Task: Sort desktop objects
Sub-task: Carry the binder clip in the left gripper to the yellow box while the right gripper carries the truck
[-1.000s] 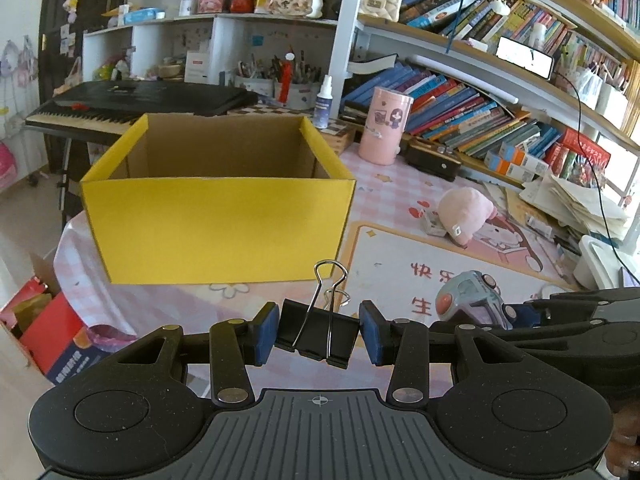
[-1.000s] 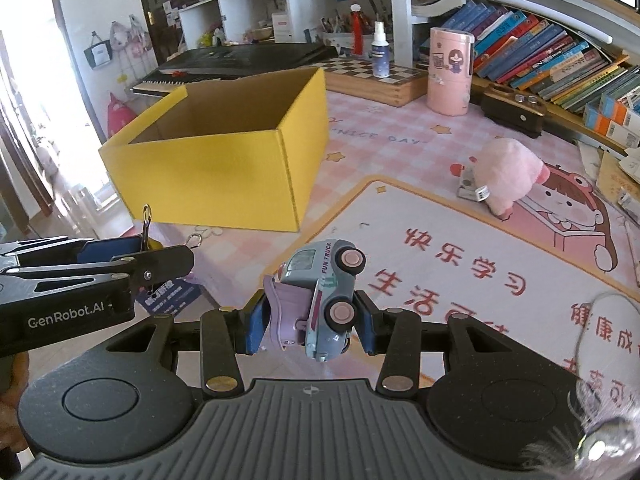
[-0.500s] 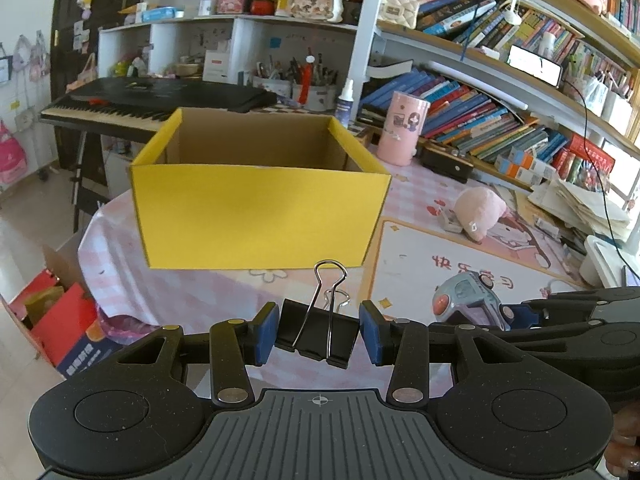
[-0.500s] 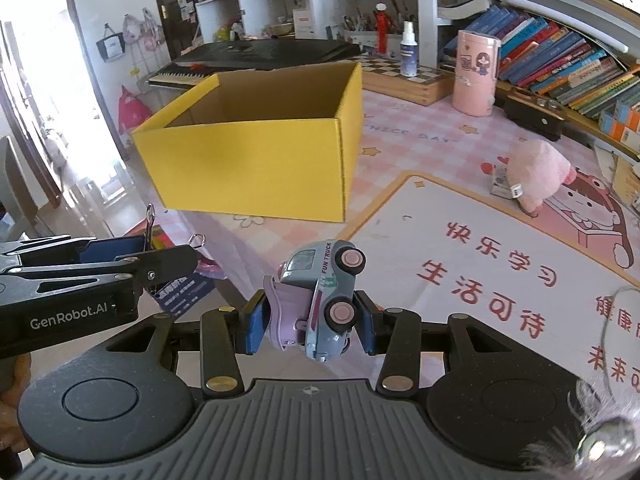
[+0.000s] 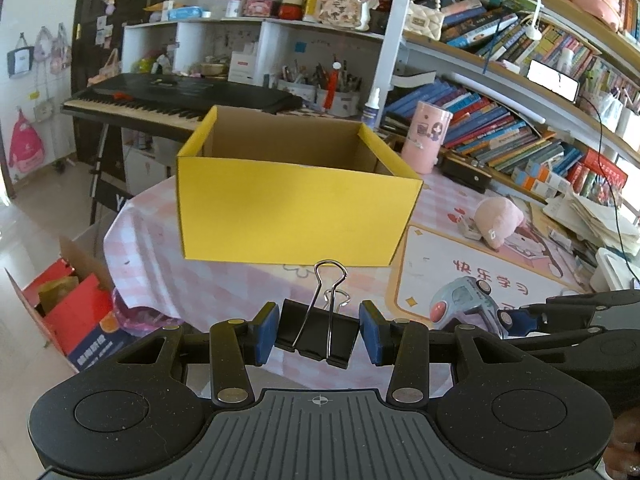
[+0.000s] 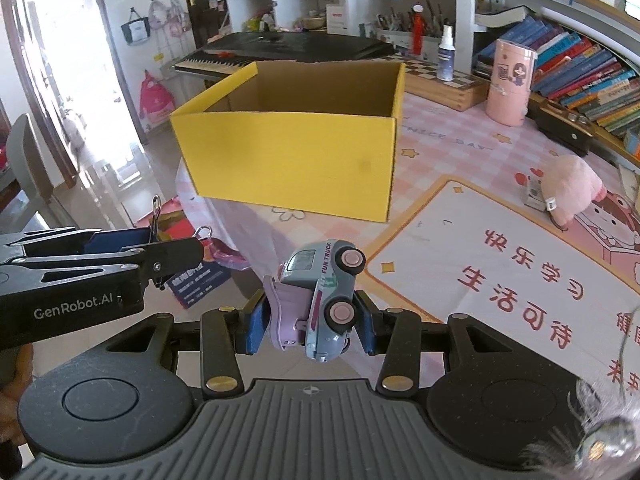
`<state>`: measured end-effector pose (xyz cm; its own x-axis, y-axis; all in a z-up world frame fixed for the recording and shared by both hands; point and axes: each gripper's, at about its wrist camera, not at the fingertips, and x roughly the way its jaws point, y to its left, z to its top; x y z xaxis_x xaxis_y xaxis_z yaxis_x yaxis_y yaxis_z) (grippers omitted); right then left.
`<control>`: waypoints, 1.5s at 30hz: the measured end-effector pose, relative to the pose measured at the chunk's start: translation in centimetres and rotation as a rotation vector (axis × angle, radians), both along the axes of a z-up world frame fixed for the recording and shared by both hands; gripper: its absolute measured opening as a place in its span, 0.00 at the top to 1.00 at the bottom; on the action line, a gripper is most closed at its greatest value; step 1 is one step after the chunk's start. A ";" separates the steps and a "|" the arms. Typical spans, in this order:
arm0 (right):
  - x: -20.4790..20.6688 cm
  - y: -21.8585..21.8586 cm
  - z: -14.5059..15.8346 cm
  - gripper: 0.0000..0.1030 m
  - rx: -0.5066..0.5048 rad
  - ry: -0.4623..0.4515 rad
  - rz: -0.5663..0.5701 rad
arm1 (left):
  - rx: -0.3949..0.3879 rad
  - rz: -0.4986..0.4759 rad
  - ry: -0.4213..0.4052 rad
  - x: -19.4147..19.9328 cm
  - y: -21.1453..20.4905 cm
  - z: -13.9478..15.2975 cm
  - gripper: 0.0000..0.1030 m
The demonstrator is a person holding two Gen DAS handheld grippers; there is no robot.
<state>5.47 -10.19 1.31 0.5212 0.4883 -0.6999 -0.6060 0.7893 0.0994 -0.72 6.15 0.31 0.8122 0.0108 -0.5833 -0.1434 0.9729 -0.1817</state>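
My left gripper (image 5: pixel 319 334) is shut on a black binder clip (image 5: pixel 318 336) with silver wire handles, held in the air in front of the open yellow cardboard box (image 5: pixel 294 216). My right gripper (image 6: pixel 310 320) is shut on a pale blue and pink toy truck (image 6: pixel 320 300), tipped on its side, also in the air before the yellow box (image 6: pixel 288 160). The box interior that shows is bare brown cardboard. The left gripper (image 6: pixel 156 258) shows at the left of the right wrist view, the toy truck (image 5: pixel 466 300) at the right of the left wrist view.
A pink plush toy (image 6: pixel 572 188) lies on the pink mat (image 6: pixel 500 264) to the right. A pink cylinder (image 6: pixel 510 82) and spray bottle (image 6: pixel 445 54) stand behind the box. Bookshelves line the right; a keyboard piano (image 5: pixel 176 98) stands behind. Red boxes (image 5: pixel 68 308) sit on the floor at left.
Both grippers have pulled back and risen from the yellow box, which looks smaller and farther now. Each still holds its object as before.
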 end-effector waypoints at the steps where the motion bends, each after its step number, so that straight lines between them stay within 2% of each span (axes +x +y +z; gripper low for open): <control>1: -0.1 0.1 0.0 0.59 -0.001 -0.001 0.003 | 0.000 0.002 -0.001 -0.1 0.1 0.0 0.59; 17: -0.4 1.6 0.4 0.59 -0.004 -0.010 0.017 | 0.000 0.007 -0.024 -0.6 1.4 0.2 0.59; 33: -1.1 4.1 1.3 0.59 -0.007 -0.044 0.081 | -0.008 0.077 -0.061 -2.3 3.3 1.0 0.59; 45: -0.6 4.3 1.3 0.59 0.000 -0.045 0.092 | -0.010 0.096 -0.065 -1.8 3.5 1.1 0.59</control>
<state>4.85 -5.92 2.56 0.5050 0.5355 -0.6769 -0.6794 0.7304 0.0709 -2.54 9.69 1.43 0.8438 0.0848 -0.5299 -0.2232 0.9535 -0.2027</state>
